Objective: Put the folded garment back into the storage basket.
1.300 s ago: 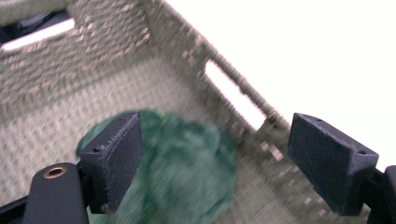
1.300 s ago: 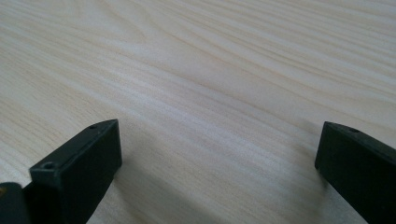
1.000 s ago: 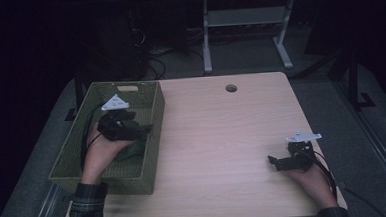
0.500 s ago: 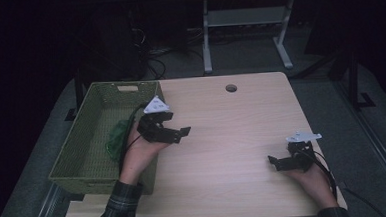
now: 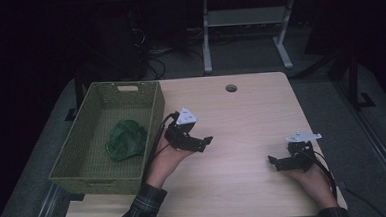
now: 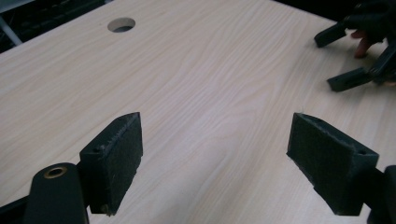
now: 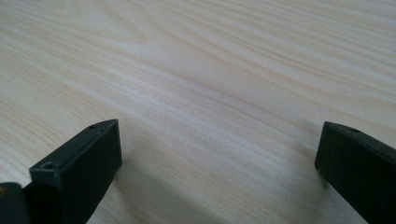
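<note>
A crumpled green thing (image 5: 126,139) lies loose inside the woven green basket (image 5: 100,185) on the left part of the table. Just right of the basket's wall, my left gripper (image 5: 204,143) hovers over bare wood, pointing right. In the left gripper view, that left gripper (image 6: 219,163) stands open and holds nothing. My right gripper (image 5: 275,163) rests low near the table's front right, pointing left. In its own view the right gripper (image 7: 215,172) is wide open over plain wood. The right gripper (image 6: 348,56) also appears far off in the left gripper view.
The light wooden table (image 5: 241,121) has a round cable hole (image 5: 231,88) near its far edge, also seen as the hole (image 6: 121,24) in the left gripper view. Beyond the table stands a metal desk frame (image 5: 206,37) on a dark floor with cables.
My left gripper has come up out of the basket and moved right over the table, open. The green thing stays in the basket. The right gripper has not moved.
</note>
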Available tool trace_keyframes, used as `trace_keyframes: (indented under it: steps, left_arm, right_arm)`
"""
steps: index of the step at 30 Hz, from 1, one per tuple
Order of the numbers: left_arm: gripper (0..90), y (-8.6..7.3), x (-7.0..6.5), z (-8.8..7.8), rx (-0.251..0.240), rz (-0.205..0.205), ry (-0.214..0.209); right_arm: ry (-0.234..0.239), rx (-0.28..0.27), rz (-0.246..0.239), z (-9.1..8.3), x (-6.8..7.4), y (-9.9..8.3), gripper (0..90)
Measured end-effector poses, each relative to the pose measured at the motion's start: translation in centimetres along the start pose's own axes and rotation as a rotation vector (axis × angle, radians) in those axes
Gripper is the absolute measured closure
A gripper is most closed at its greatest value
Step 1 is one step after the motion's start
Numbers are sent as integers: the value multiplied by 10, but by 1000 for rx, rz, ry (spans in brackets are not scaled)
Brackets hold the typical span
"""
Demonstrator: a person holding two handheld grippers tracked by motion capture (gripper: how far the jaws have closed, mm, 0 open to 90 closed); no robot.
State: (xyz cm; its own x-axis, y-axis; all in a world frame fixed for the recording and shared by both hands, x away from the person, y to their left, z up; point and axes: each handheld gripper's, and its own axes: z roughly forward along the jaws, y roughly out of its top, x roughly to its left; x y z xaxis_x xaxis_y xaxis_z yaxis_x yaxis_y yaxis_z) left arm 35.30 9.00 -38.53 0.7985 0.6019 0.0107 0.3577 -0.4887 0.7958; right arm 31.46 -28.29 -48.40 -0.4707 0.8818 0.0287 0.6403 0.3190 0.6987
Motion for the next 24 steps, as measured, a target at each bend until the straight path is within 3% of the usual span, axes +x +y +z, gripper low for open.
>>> trace_keyframes:
  steps: [12,19,24]
  left_arm:
    - [151,-41,-5,44,66,-19,14]
    - [145,-60,-5,57,120,-3,27]
    - [137,-69,-3,63,119,-16,20]
  right_arm:
    - [0,0,0,0,0,0,2]
    - [0,0,0,0,0,0,2]
    - [0,0,0,0,0,0,2]
